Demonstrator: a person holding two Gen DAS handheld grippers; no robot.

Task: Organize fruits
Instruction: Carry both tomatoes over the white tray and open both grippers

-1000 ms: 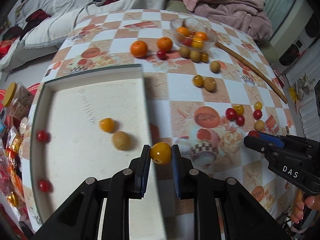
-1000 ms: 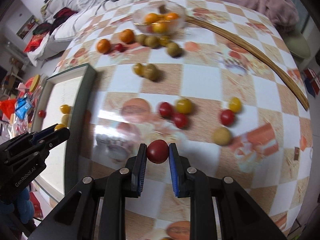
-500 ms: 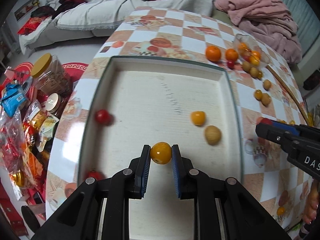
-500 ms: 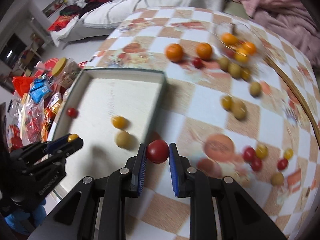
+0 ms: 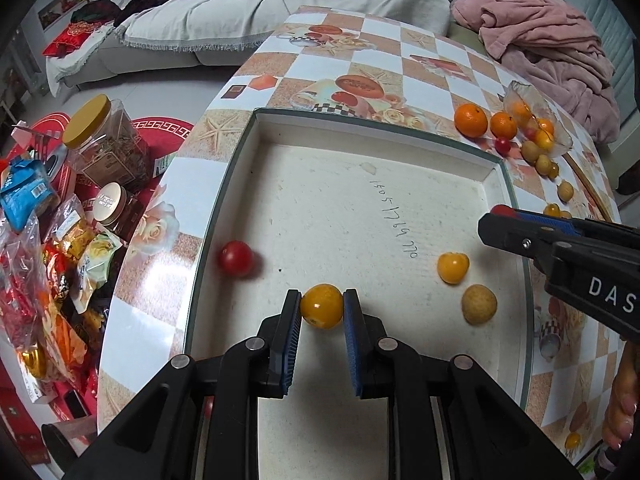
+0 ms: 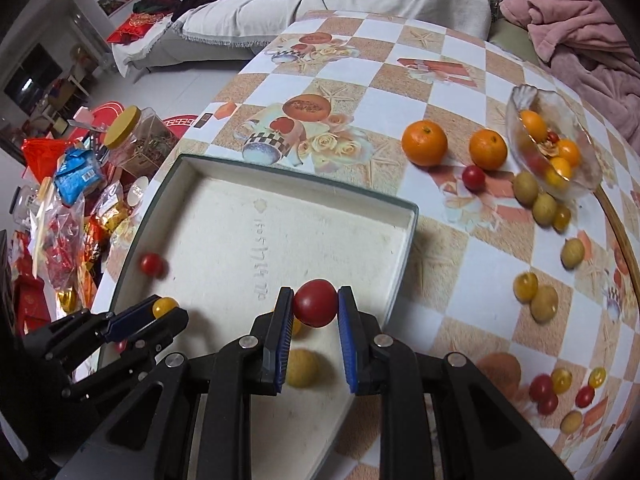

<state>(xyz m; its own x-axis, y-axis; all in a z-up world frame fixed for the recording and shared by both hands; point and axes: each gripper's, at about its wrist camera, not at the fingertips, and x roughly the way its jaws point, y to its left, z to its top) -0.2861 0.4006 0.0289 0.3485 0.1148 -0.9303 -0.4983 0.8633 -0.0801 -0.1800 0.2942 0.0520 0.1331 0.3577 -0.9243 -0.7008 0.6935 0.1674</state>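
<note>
Table: round top under a checkered fruit-print cloth [image 6: 452,60], loose fruit scattered at right.
Tray: shallow white rectangular box tray [image 5: 360,132] on the table.
Left gripper [image 5: 322,312]: clenched on a round yellow-orange fruit [image 5: 322,306] above the tray.
Right gripper [image 6: 314,312]: grasping a red cherry tomato [image 6: 315,303] over the tray's right side.
</note>
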